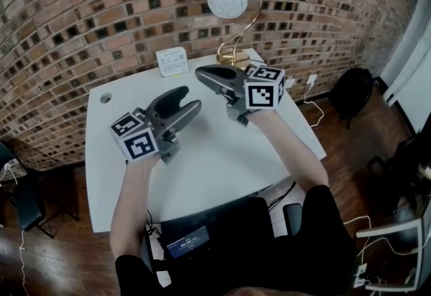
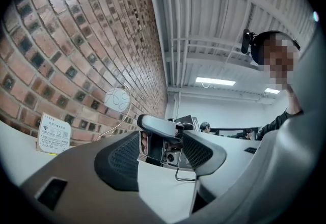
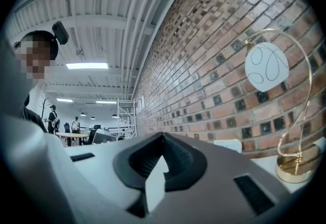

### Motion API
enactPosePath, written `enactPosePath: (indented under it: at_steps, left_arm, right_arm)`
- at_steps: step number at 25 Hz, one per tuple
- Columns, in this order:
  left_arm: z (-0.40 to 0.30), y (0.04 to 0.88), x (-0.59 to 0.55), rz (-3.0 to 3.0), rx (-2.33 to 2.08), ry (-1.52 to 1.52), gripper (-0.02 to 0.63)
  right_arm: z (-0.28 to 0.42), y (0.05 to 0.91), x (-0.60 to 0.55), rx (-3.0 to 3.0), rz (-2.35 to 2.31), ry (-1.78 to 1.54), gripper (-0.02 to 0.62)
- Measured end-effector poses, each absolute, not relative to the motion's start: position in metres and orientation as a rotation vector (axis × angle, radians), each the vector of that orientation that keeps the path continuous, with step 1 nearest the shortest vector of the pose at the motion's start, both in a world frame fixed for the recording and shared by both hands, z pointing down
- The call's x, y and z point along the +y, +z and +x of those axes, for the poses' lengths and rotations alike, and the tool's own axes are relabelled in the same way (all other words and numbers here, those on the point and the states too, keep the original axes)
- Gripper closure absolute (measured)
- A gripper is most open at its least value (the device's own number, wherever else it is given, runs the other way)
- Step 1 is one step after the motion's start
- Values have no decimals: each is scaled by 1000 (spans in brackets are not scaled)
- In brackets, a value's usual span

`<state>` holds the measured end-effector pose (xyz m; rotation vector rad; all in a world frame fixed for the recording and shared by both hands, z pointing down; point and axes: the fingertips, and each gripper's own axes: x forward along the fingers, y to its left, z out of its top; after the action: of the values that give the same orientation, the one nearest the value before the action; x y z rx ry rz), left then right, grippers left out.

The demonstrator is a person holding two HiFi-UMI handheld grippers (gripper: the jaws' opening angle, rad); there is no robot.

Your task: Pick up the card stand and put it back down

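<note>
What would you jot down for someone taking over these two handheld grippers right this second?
Left gripper: open and empty, held above the table.
Right gripper: shut on nothing, also above the table.
Card stand: upright at the table's far edge by the brick wall, left of the lamp. Neither gripper touches it.
Done: nothing shows whether the stand has already been lifted and set back.
Left: if it hasn't, grip the stand, lift it, and put it back down.
</note>
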<state>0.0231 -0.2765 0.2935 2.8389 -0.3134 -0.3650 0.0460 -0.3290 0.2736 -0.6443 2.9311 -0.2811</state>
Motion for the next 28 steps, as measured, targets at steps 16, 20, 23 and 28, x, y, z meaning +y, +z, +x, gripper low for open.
enactPosePath:
  at_steps: [16,20,23,28]
  left_arm:
    - [26,255,-208,2946,-282,-390,342]
    - [28,250,-189,2965,-263,-398,341]
    - [30,246,-181,2973,-245,-398,341]
    - [31,243,-173,2975,-232,-397,341]
  right_arm:
    - [49,231,-240,2897,-598,-129,583]
    - [53,223,-220,2893,-600,-89,583]
    - [56,220,-211,2893,-601,-76,583]
    - [57,219,-200,2892,-599,-74,583]
